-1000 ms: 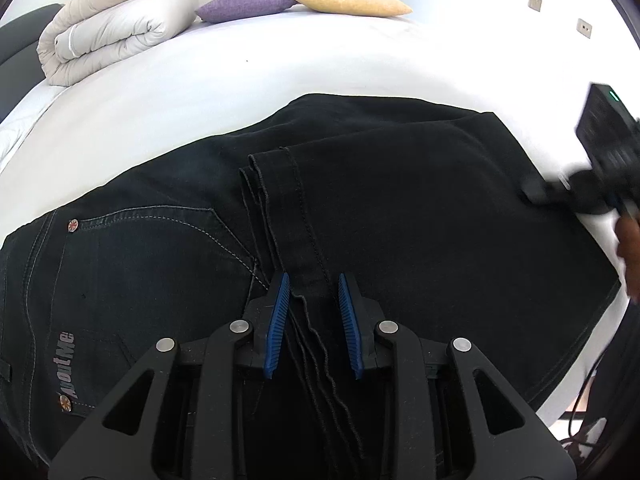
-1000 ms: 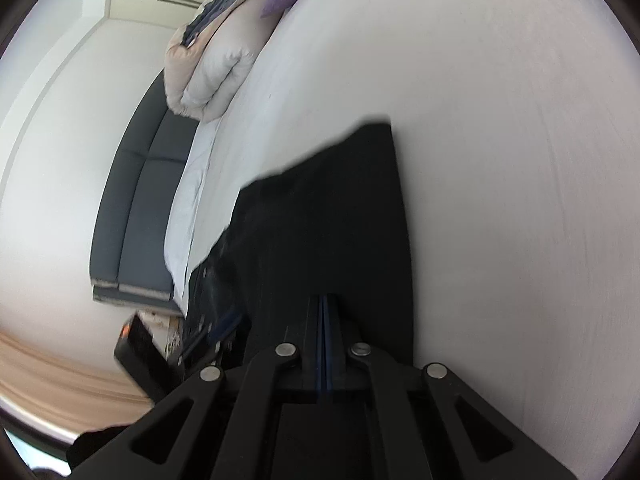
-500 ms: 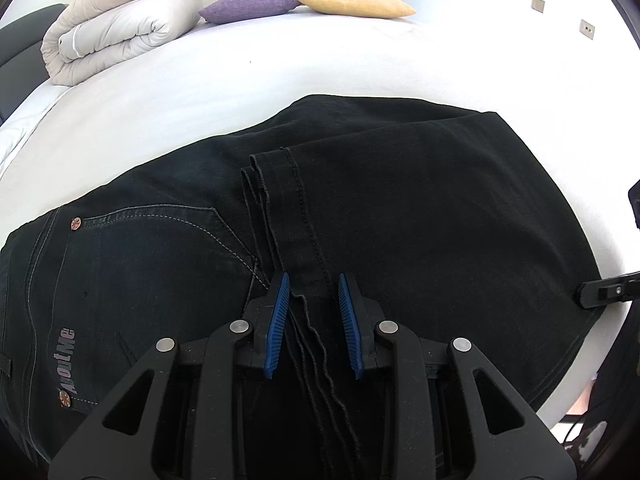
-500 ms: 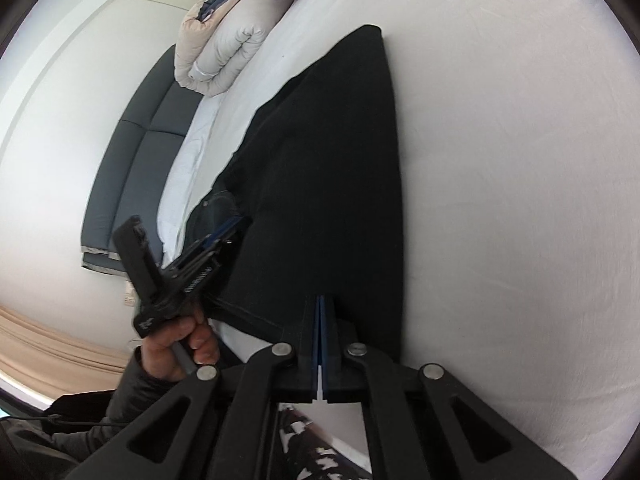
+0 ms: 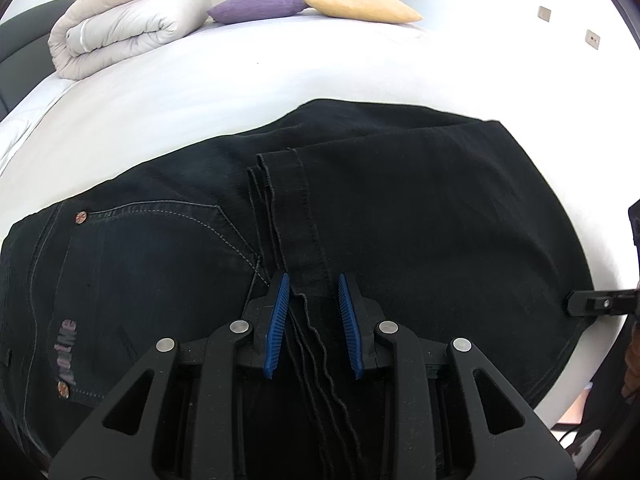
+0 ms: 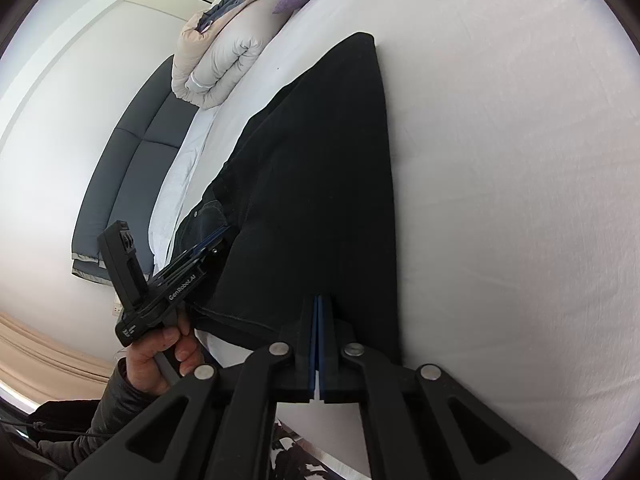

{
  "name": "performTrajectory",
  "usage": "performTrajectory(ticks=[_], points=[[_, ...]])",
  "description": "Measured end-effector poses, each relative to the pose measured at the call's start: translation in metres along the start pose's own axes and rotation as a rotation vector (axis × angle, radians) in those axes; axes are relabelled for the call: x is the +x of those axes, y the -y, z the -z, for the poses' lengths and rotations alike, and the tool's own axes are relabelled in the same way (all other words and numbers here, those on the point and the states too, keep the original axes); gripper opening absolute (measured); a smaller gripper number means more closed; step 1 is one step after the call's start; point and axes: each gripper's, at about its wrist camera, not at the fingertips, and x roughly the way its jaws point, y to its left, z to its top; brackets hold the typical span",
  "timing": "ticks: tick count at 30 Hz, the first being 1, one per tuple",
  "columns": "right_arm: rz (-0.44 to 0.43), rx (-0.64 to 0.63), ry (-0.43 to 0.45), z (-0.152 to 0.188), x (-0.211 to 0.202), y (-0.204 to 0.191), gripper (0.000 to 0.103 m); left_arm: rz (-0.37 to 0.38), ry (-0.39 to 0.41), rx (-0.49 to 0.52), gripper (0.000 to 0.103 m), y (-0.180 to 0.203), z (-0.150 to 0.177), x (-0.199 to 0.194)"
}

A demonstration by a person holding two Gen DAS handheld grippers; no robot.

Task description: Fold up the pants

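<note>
Black jeans [image 5: 420,216] lie folded on the white bed [image 5: 240,88], leg hems laid over the seat, a back pocket at the left. My left gripper [image 5: 311,280] is open, its blue pads either side of the leg hems [image 5: 292,200]. In the right wrist view the jeans [image 6: 320,184] stretch away along the bed. My right gripper [image 6: 318,300] has its pads together at the jeans' near folded edge; whether cloth sits between them is unclear. The left gripper [image 6: 200,248] shows there in a hand, and the right gripper's tip [image 5: 596,304] shows at the jeans' right edge.
A rolled beige duvet [image 5: 124,36], a purple pillow [image 5: 256,6] and a yellow pillow [image 5: 360,6] lie at the far end of the bed. A dark sofa [image 6: 120,184] stands beside the bed. The bed's near edge [image 6: 248,356] runs just under the jeans.
My right gripper has drawn back toward the near edge of the bed, to the jeans' folded end. The left gripper and the jeans have barely moved.
</note>
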Motion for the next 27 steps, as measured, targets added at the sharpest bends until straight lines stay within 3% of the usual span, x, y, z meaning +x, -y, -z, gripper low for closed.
performTrajectory(ticks=[5, 8, 9, 10, 11, 13, 16, 18, 20, 22, 27], points=[[0.033, -0.02, 0.014, 0.002, -0.001, -0.005, 0.0, 0.068, 0.049, -0.164, 0.025, -0.024, 0.017, -0.031], [0.048, -0.026, 0.019, 0.002, 0.0, -0.007, 0.0, 0.143, 0.108, -0.383, 0.028, -0.065, 0.044, -0.061], [0.024, -0.022, 0.056, 0.002, 0.0, -0.007, 0.0, 0.157, 0.123, -0.437, 0.039, -0.076, 0.051, -0.068], [0.021, -0.022, 0.065, 0.002, 0.0, -0.008, 0.0, 0.172, 0.169, -0.533, 0.064, -0.097, 0.065, -0.084], [0.023, -0.021, 0.067, 0.001, 0.0, -0.008, 0.0, 0.166, 0.226, -0.61, 0.074, -0.114, 0.077, -0.098], [0.028, -0.024, 0.071, 0.0, -0.001, -0.012, 0.0, 0.146, 0.339, -0.755, 0.086, -0.145, 0.103, -0.127], [0.038, -0.036, 0.091, 0.001, -0.004, -0.019, 0.002, 0.153, 0.408, -0.918, 0.091, -0.182, 0.131, -0.146], [0.017, -0.045, 0.101, 0.0, -0.005, -0.026, 0.021, 0.184, 0.418, -1.014, 0.091, -0.204, 0.147, -0.145], [-0.016, -0.06, 0.117, 0.0, -0.007, -0.037, 0.055, 0.245, 0.412, -1.093, 0.091, -0.219, 0.158, -0.137], [-0.009, -0.086, 0.128, 0.001, -0.009, -0.048, 0.062, 0.311, 0.432, -1.157, 0.091, -0.229, 0.165, -0.129], [-0.064, -0.089, 0.118, -0.004, -0.011, -0.062, 0.062, 0.375, 0.415, -1.227, 0.091, -0.245, 0.177, -0.109]])
